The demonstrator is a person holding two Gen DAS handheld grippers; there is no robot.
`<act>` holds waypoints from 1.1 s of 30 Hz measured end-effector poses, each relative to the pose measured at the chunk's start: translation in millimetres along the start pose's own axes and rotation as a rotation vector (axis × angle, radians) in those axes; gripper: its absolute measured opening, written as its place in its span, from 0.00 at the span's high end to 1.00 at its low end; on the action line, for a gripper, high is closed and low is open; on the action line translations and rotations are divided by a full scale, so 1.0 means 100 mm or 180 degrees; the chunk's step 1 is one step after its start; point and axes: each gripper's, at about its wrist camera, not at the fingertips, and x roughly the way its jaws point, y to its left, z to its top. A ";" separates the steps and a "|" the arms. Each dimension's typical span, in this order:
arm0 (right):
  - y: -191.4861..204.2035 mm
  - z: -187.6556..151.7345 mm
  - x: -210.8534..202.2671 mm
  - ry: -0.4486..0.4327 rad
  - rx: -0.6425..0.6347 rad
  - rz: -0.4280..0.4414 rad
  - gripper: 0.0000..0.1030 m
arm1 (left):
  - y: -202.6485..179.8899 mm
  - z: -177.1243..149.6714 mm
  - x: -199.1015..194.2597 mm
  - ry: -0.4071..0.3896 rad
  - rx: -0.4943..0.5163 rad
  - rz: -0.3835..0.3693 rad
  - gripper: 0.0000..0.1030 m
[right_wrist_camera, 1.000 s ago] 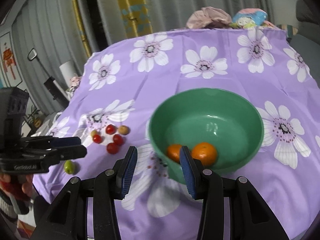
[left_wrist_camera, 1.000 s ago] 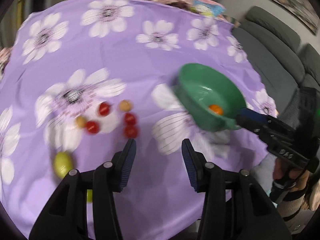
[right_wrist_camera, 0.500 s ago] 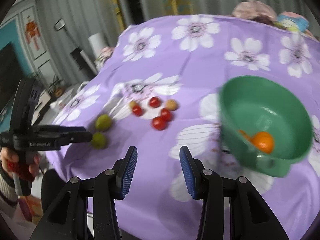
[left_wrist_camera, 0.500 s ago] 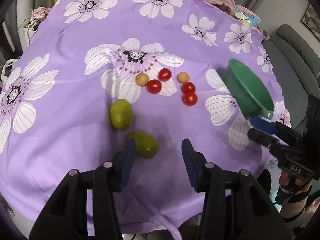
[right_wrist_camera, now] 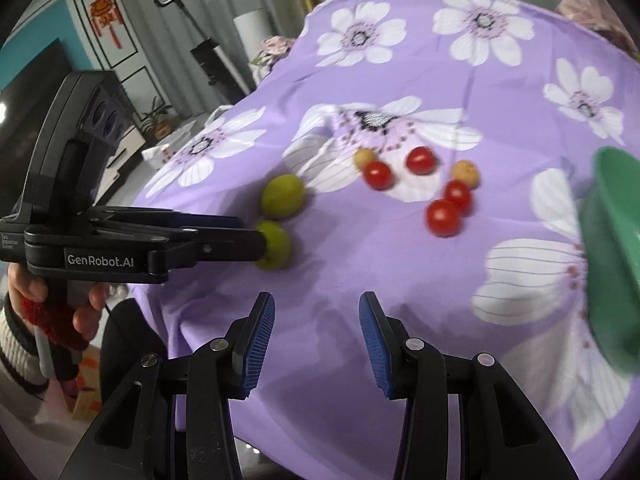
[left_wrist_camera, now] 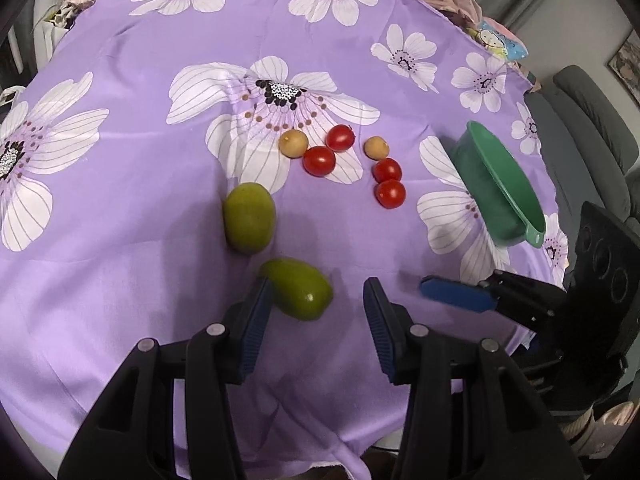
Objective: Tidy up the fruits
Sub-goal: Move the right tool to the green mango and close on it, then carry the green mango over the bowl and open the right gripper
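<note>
Two green oval fruits lie on the purple flowered cloth. The near green fruit [left_wrist_camera: 298,289] [right_wrist_camera: 274,245] rests just past my left gripper [left_wrist_camera: 316,320] [right_wrist_camera: 260,240], against its left pad and clear of the right one; the jaws are open. The other green fruit [left_wrist_camera: 249,218] [right_wrist_camera: 283,195] lies beyond it. Several red tomatoes [left_wrist_camera: 319,161] [right_wrist_camera: 442,216] and two tan fruits [left_wrist_camera: 293,143] [right_wrist_camera: 466,172] are grouped further back. My right gripper [right_wrist_camera: 316,336] [left_wrist_camera: 436,288] hovers open over bare cloth. The green bowl [left_wrist_camera: 476,176] [right_wrist_camera: 608,256] stands at the right; its inside is hidden.
The cloth drapes over the table's near edge just below both grippers. A grey sofa [left_wrist_camera: 588,120] stands beyond the table on the right. Bundled cloth and a small toy [left_wrist_camera: 496,38] sit at the far edge. A person's hand [right_wrist_camera: 86,312] holds the left gripper.
Both views have swung left, away from the bowl, onto the loose fruit. My left gripper came down next to the near green fruit. The right gripper left the bowl's rim and now hangs over cloth.
</note>
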 end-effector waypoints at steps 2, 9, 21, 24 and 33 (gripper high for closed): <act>0.06 0.04 0.08 0.0019 -0.0054 0.0021 0.57 | 0.02 0.02 0.03 0.0041 -0.0031 0.0004 0.54; 0.18 0.21 0.34 0.0124 -0.0203 0.0108 0.57 | 0.04 0.10 0.10 0.0188 -0.0045 -0.0018 0.54; 0.23 0.31 0.59 0.0316 -0.0148 0.0267 0.57 | 0.07 0.17 0.18 0.0260 -0.0055 -0.0057 0.60; 0.23 0.31 0.63 0.0337 -0.0124 0.0286 0.57 | 0.04 0.17 0.21 0.0289 0.0018 0.0049 0.69; 0.22 0.31 0.63 0.0298 -0.0111 0.0272 0.58 | 0.01 0.15 0.23 0.0312 0.0192 0.0115 0.67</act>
